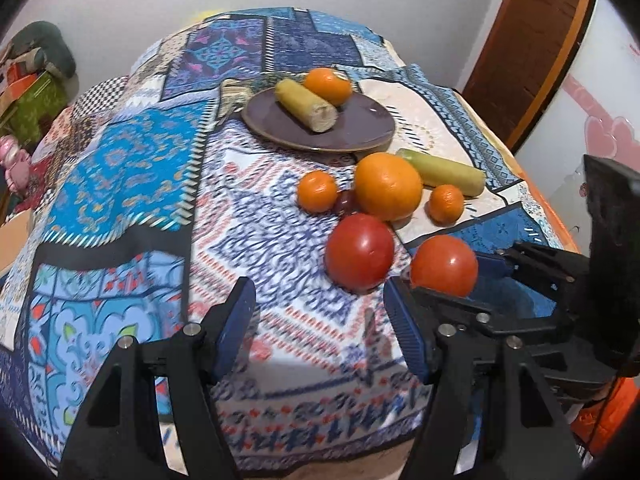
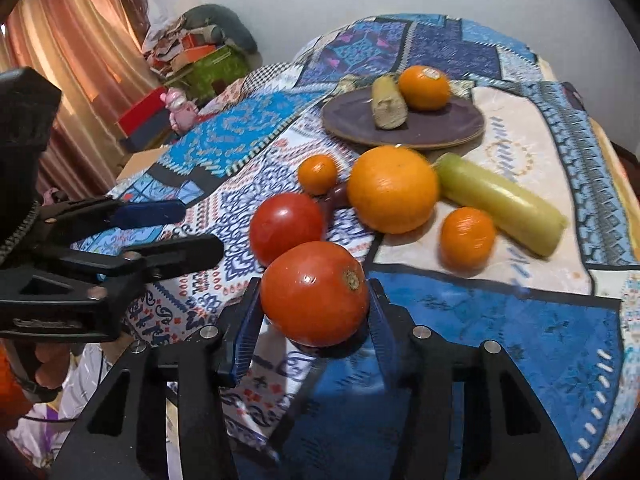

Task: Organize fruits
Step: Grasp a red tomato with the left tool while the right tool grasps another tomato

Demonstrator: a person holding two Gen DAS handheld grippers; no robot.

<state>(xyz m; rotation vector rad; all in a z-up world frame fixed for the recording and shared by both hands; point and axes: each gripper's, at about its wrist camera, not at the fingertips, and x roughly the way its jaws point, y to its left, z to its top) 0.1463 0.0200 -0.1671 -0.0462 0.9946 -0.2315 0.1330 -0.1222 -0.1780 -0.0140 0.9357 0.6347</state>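
Note:
My right gripper (image 2: 316, 304) is shut on a red tomato (image 2: 314, 294), held just above the cloth; it also shows in the left wrist view (image 1: 444, 266). My left gripper (image 1: 320, 304) is open and empty, just short of a second tomato (image 1: 359, 252). Behind lie a big orange (image 1: 388, 186), two small oranges (image 1: 317, 191) (image 1: 447, 204), a dark grape (image 1: 346, 202) and a yellow-green stick (image 1: 442, 171). A purple plate (image 1: 360, 128) at the back holds an orange (image 1: 328, 85) and a cut yellow stick (image 1: 306, 105).
A patchwork cloth (image 1: 132, 168) covers the table. The table's right edge (image 1: 560, 224) drops off near a door and a white wall. Boxes and a pink toy (image 2: 180, 110) stand past the left edge, by a curtain.

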